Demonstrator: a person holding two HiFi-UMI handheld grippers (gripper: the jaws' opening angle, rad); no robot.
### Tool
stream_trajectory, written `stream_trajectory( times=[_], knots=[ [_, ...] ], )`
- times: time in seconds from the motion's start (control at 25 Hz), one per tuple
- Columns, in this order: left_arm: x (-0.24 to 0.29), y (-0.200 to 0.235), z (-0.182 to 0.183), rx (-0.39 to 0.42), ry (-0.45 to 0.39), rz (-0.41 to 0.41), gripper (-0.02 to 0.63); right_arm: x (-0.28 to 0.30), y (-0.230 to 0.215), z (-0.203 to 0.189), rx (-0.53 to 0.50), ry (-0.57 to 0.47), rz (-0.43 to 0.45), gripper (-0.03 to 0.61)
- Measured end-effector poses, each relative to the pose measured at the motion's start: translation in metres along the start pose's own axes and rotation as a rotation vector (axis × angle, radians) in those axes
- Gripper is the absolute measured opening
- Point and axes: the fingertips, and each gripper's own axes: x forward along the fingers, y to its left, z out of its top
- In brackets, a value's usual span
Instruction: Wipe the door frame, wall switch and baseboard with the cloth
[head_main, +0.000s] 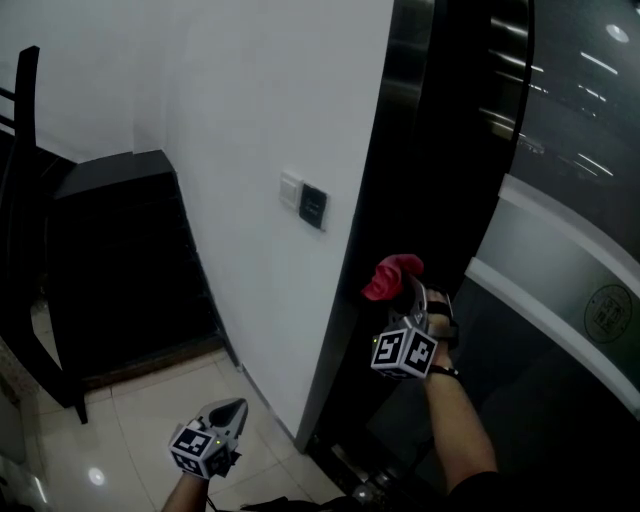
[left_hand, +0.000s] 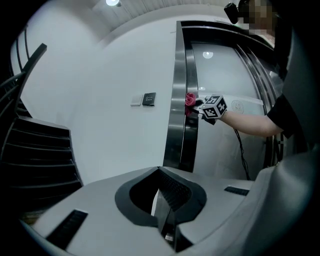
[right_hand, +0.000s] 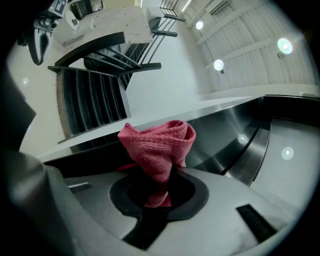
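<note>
The white wall (head_main: 250, 100) fills the left and middle of the scene. At its right edge stands the tall door frame (head_main: 400, 150) of dark, glossy metal, running from far overhead down to the tiled floor (head_main: 150, 420) near my feet. The frame is my step in hand, I judge, and most of its height is unwiped as far as I can tell.

My right gripper (head_main: 405, 292) is up at the frame about mid-height. Its jaws are clamped on the red cloth (right_hand: 157, 150), which stands out of them in a bunched wad. The wad sits at the frame's wall-side edge, touching it or just short of it; I cannot tell which. My left gripper (head_main: 230, 410) hangs low and near, over the floor, with its jaws closed on nothing.

To do this well, I'd lay the wad flat against the metal rather than dab with its tip. Long strokes along the frame's length should work best, since glossy metal is likely to show streaks. The bunch is narrow, so each pass should overlap the one before. I'd hold a firm grip so the cloth isn't dragged out by friction.

The small dark wall switch (head_main: 313, 205) sits left of the frame, beside a white plate (head_main: 291, 188). It wants a light touch, so nothing gets pressed.
</note>
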Motion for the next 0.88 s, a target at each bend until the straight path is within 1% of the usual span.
stream_trajectory(
  times=[0.2,0.6,0.88],
  knots=[
    [-0.001,0.000,-0.002,-0.008,0.003,0.015,-0.008,-0.005,0.025,-0.008,0.009,0.004,0.038,0.057],
    [0.001,-0.010,-0.021,-0.023,0.031,0.023,-0.008,-0.015,0.095,-0.031,0.013,0.013,0.145,0.057],
    [-0.001,-0.008,-0.025,-0.031,0.047,0.041,-0.008,-0.021,0.119,-0.037,0.027,0.015,0.180,0.058]
  ],
)
